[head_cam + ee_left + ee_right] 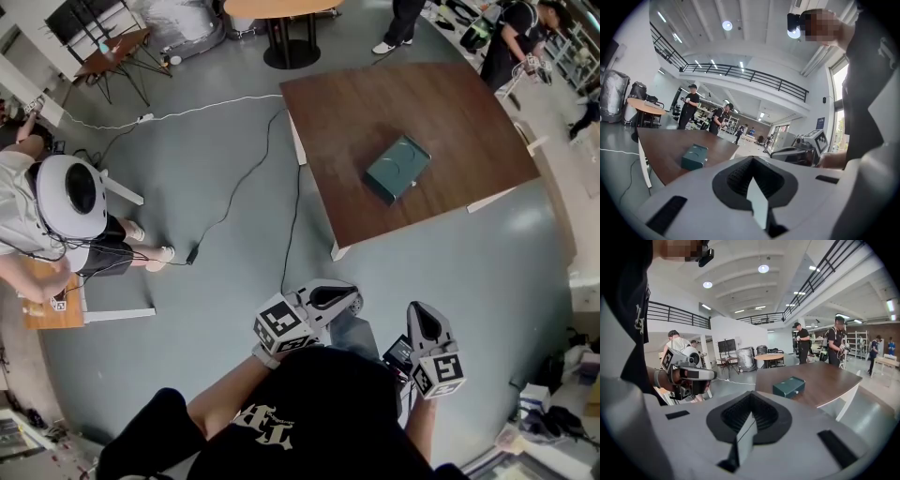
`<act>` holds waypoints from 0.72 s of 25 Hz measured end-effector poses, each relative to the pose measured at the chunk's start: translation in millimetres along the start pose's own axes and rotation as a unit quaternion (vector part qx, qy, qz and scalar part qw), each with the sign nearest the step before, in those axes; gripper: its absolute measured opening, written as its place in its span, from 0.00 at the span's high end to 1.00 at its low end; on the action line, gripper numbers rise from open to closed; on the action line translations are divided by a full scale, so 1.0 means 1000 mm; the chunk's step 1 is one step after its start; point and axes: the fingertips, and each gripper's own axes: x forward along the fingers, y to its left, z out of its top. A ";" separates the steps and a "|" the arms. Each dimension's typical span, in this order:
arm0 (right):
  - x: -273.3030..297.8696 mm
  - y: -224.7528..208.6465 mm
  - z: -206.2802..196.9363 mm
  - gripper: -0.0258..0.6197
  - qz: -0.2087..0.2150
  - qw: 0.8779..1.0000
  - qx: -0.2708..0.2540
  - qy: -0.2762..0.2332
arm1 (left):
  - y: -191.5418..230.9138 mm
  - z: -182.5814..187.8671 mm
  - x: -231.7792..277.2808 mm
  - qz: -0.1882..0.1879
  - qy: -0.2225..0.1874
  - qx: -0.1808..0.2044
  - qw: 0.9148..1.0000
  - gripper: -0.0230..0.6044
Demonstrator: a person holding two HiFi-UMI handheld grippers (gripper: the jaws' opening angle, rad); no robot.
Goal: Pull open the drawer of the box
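The right gripper (748, 422) has fingers pressed together — green box (789, 386) sits on table (829, 376) beyond.

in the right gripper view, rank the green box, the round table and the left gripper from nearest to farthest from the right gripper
1. left gripper, close by on the left.
2. green box, ahead on the brown table.
3. round table, far behind the box, mid-room.

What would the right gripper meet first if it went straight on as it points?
Probably the near edge of the brown table, before the green box; until there the way looks free, depth unclear.
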 end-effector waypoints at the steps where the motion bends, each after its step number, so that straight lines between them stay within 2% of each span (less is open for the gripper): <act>1: 0.003 -0.003 -0.001 0.98 0.002 1.000 0.001 0.002 | 0.002 0.000 0.004 0.001 0.001 -0.001 1.000 0.96; 13: 0.023 -0.053 0.014 0.98 0.011 1.000 0.000 -0.004 | 0.020 0.018 0.048 0.001 0.007 0.004 1.000 0.96; 18: 0.030 -0.066 0.015 0.98 0.027 1.000 0.002 -0.002 | 0.027 0.025 0.063 0.008 0.003 0.000 1.000 0.96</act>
